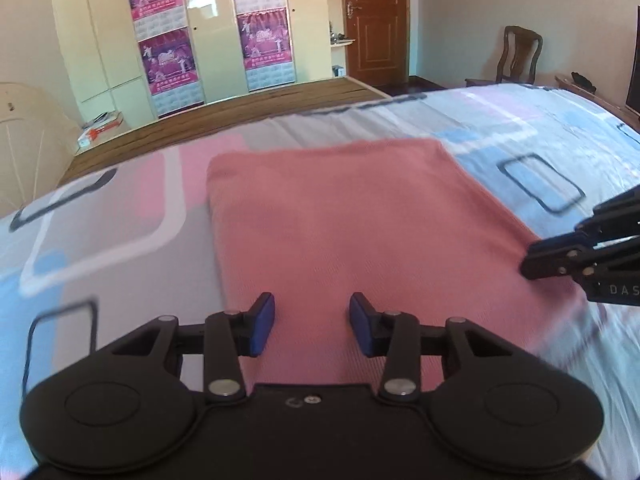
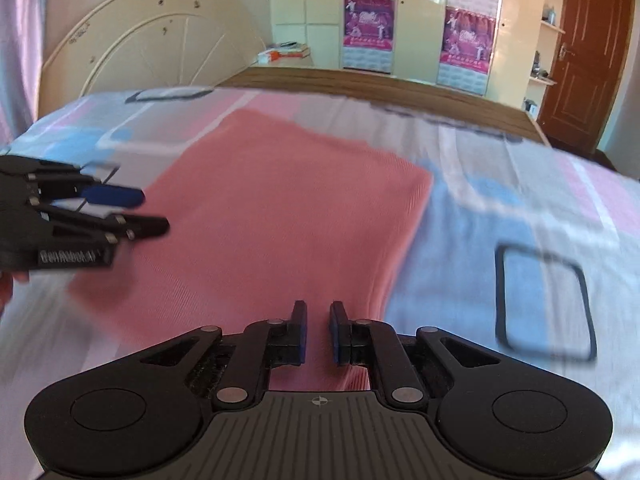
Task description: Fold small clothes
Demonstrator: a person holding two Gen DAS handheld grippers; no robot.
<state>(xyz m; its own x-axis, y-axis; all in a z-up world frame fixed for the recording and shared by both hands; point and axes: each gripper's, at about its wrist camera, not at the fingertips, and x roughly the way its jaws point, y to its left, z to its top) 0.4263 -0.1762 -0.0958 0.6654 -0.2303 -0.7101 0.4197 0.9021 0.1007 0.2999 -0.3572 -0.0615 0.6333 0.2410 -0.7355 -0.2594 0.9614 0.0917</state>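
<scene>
A pink garment [image 1: 340, 216] [image 2: 280, 200] lies flat as a folded rectangle on the patterned bed sheet [image 1: 100, 216] [image 2: 480, 220]. My left gripper [image 1: 312, 326] hovers over the garment's near edge, open, with nothing between its blue pads [image 1: 262, 326]. In the right wrist view the left gripper [image 2: 140, 210] reaches in from the left over the garment's left edge. My right gripper [image 2: 319, 332] is over the garment's near right corner. Its jaws are drawn together to a thin slit and hold nothing. In the left wrist view the right gripper [image 1: 536, 258] comes in at the garment's right edge.
The bed has a cream headboard [image 2: 152, 40] and a wooden frame edge [image 1: 240, 116]. Beyond stand a wardrobe with purple posters [image 1: 168, 60], a brown door [image 1: 376, 20] and a wooden chair [image 1: 520, 56]. Books [image 2: 284, 52] lie beside the headboard.
</scene>
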